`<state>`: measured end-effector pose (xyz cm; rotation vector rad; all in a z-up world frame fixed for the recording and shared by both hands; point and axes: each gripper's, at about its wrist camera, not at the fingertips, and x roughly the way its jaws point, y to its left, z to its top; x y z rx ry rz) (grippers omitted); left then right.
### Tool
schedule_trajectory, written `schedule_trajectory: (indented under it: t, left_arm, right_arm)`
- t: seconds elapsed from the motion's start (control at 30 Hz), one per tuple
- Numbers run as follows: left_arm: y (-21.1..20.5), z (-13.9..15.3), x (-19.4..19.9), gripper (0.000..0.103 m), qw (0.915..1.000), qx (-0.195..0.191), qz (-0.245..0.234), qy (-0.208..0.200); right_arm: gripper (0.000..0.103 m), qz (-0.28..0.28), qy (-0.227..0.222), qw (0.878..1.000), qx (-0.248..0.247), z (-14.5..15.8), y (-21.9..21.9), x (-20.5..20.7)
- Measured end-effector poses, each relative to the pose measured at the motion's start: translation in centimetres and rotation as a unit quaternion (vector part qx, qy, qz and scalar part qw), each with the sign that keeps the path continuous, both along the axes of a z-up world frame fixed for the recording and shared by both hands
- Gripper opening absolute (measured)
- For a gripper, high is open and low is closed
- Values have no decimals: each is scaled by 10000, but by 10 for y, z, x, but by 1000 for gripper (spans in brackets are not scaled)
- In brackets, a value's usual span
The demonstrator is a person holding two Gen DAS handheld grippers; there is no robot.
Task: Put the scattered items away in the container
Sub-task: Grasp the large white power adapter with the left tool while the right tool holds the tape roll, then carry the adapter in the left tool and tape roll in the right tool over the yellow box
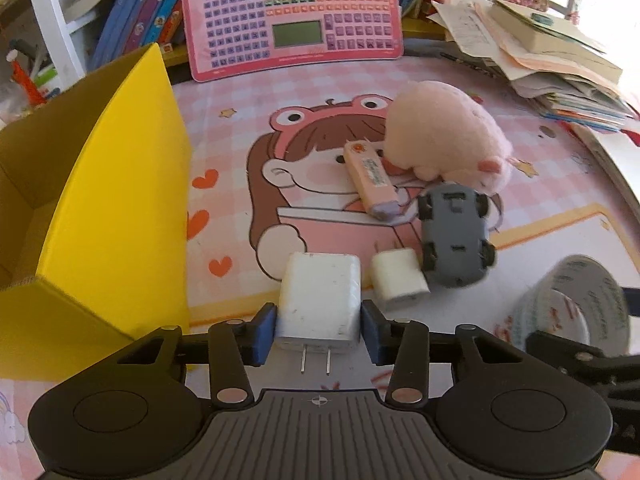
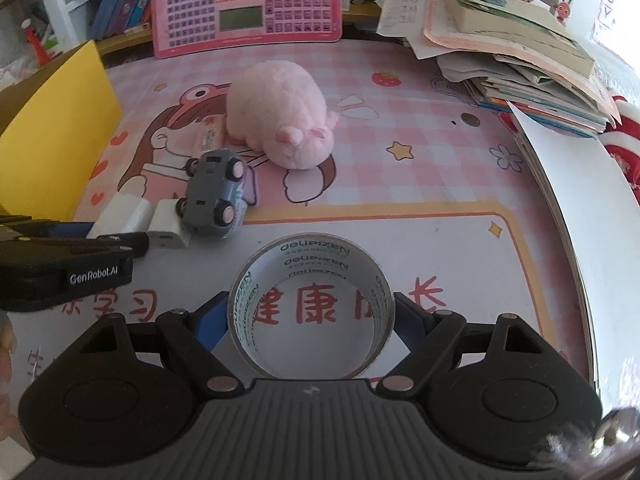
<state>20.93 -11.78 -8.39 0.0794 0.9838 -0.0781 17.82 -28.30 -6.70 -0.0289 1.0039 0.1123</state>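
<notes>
The left hand-held gripper (image 1: pixel 318 334) is closing its blue pads on the large white plug-in charger block (image 1: pixel 320 300); the right hand-held gripper (image 2: pixel 312 320) is bracketing the clear tape roll (image 2: pixel 310 308), contact unclear. Both items are resting on the desk (image 2: pixel 420 200). The small white charger (image 1: pixel 398 280), grey toy car (image 1: pixel 454 236), pink eraser bar (image 1: pixel 370 180) and pink plush animal (image 1: pixel 444 136) are lying outside the yellow cardboard box (image 1: pixel 116 216); nothing visibly stowed.

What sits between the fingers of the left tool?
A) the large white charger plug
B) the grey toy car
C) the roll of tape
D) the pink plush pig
A: the large white charger plug sits between the blue pads of the left tool, prongs toward the camera.
</notes>
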Motion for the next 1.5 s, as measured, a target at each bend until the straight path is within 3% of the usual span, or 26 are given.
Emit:
schedule_trajectory:
  t: [0.3,0.8,0.93,1.03,1.5]
  left_arm:
    - [1,13,-19,42,9998,-82,-156,-74]
    - [-4,-2,-24,44,9992,175,-329,148]
    - [-2,-4,-20,49,9995,55,-276,159]
    - [-1,-5,-19,42,9996,-22,-265,135]
    - [0,15,-32,42,9988,-236,-437,3]
  right_arm:
    - [83,-64,-22,10000,66,3,-2,-5]
    - [83,66,73,9999,125,-1,3,-8]
    - [83,96,68,9999,120,-1,4,-8]
    - [83,112,67,9998,120,-1,4,-7]
    - [83,288,-103,9995,90,6,9,-12]
